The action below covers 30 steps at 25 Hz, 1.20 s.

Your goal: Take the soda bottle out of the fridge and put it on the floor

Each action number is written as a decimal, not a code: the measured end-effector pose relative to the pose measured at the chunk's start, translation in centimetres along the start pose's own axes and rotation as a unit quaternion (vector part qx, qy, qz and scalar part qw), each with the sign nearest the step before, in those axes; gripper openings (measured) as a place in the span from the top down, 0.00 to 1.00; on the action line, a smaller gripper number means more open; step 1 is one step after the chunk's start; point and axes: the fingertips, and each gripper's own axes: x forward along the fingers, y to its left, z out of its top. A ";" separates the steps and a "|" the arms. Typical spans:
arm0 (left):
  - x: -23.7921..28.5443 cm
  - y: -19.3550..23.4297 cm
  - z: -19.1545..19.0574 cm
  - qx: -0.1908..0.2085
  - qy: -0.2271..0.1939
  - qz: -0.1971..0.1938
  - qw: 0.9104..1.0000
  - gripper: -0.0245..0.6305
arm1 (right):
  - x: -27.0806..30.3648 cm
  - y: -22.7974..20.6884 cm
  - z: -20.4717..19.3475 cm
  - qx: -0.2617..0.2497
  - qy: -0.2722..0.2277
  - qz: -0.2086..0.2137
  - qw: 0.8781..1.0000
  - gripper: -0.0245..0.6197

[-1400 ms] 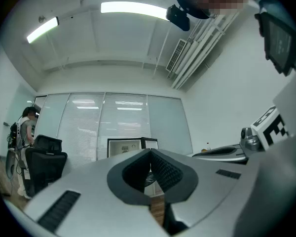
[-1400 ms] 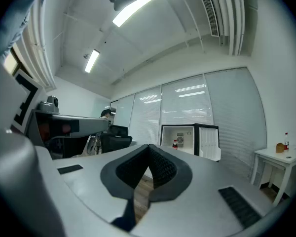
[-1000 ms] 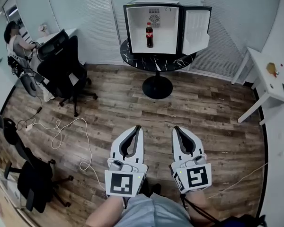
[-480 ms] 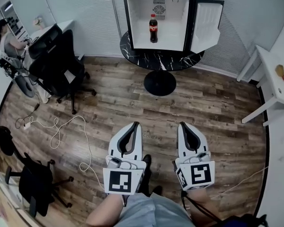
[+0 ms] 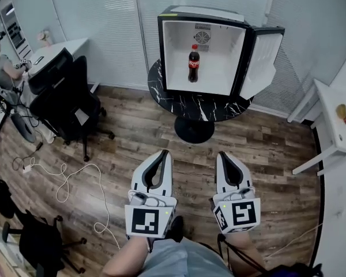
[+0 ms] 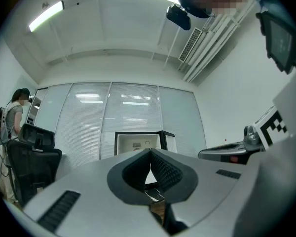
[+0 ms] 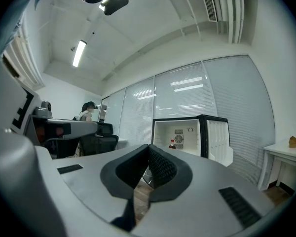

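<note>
While the left gripper (image 5: 164,153) and the right gripper (image 5: 222,153) are held side by side low in the head view, we see each pointing toward the fridge (image 5: 176,68), its jaws closed tip to tip with nothing between them. The bottle (image 5: 194,63) stands upright inside the fridge, near the middle of its white interior, well apart from both grippers. The door (image 5: 264,59) hangs open to the right. The fridge sits on a round black table (image 5: 181,105) above the wooden floor (image 5: 265,149). At left we note a black chair (image 5: 66,100), a white cable (image 5: 63,180) and, farthest left, a person (image 5: 0,65)
</note>
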 end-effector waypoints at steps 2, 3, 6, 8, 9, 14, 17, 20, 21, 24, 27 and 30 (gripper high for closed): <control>1.5 1.0 0.2 0.002 -0.004 -0.005 1.000 0.94 | 1.6 -0.3 0.6 -0.001 -0.005 -0.005 1.000 0.94; 2.2 1.4 0.2 0.002 -0.005 -0.007 1.000 0.94 | 2.2 -0.5 0.8 -0.002 -0.006 -0.006 1.000 0.94; 3.8 2.0 -0.3 -0.004 -0.003 -0.014 1.000 0.94 | 3.7 -0.9 0.6 -0.002 -0.003 -0.010 1.000 0.94; 4.6 2.1 -1.1 -0.004 0.007 -0.020 1.000 0.94 | 4.5 -1.3 0.3 0.000 0.002 -0.015 1.000 0.94; 5.1 2.2 -1.6 -0.003 0.011 -0.024 1.000 0.94 | 4.9 -1.6 0.1 0.001 0.004 -0.017 1.000 0.94; 7.4 1.9 -3.2 -0.005 0.021 -0.038 0.999 0.94 | 6.6 -3.1 -0.9 0.007 0.010 -0.026 1.000 0.94; 9.3 2.0 -4.2 -0.001 0.031 -0.044 0.999 0.94 | 8.2 -4.2 -1.5 0.012 0.012 -0.029 0.999 0.94; 11.9 2.0 -5.3 0.004 0.037 -0.049 0.998 0.94 | 10.1 -5.9 -2.1 0.015 0.011 -0.032 0.999 0.94; 13.0 2.0 -5.6 0.002 0.037 -0.050 0.998 0.94 | 10.9 -6.7 -2.3 0.016 0.011 -0.033 0.999 0.94; 16.3 2.0 -6.3 0.006 0.044 -0.053 0.998 0.94 | 13.5 -8.9 -2.8 0.021 0.013 -0.033 0.999 0.94; 19.9 2.4 -7.1 0.011 0.052 -0.050 0.997 0.94 | 16.7 -10.9 -2.9 0.025 0.012 -0.023 0.999 0.94; 23.6 2.9 -7.9 0.022 0.064 -0.042 0.997 0.94 | 20.3 -12.9 -2.9 0.029 0.010 -0.009 1.000 0.94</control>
